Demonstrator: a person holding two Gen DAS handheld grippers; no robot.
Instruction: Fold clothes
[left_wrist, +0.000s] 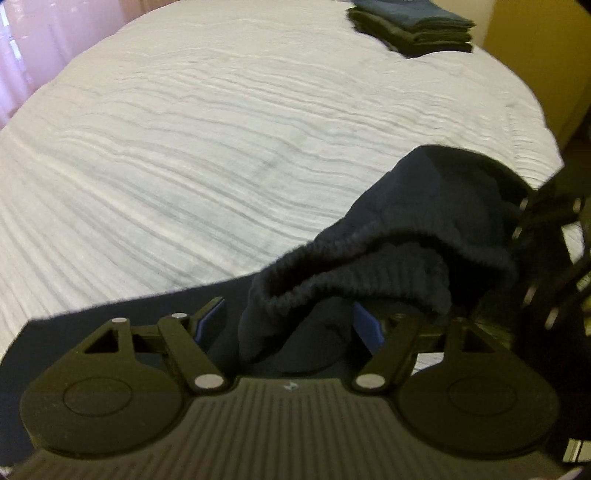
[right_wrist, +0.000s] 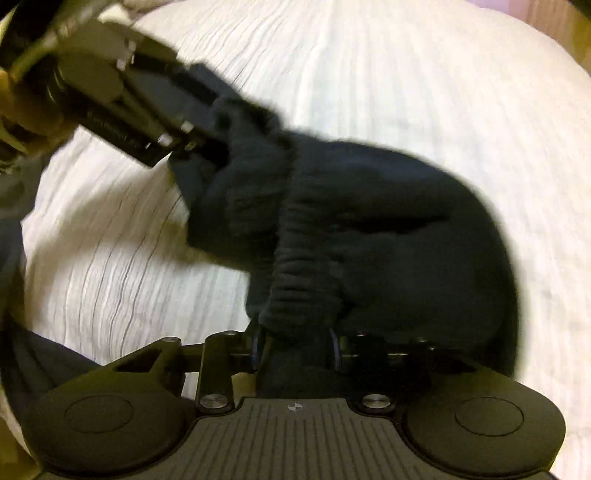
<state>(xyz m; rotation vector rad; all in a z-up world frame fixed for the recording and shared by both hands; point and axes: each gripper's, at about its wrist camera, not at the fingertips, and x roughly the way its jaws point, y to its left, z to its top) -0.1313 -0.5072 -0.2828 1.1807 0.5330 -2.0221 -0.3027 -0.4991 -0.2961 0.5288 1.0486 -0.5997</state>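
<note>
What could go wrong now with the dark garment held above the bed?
The left tool has wide jaws with the dark garment's ribbed waistband loose between them, so that side may slip. The right tool pinches a bunched wad, so the garment may land crumpled on the white bedspread.

left tool (left_wrist: 288, 325) spread, right tool (right_wrist: 295, 345) narrowed (blurred)

Pale lettering was seen along the side of the left gripper (right_wrist: 199, 144), but it was too blurred to be read.

dark ribbed-waistband garment (right_wrist: 369, 221) | bunched, lifted | over white bedspread (right_wrist: 406, 74)
</note>
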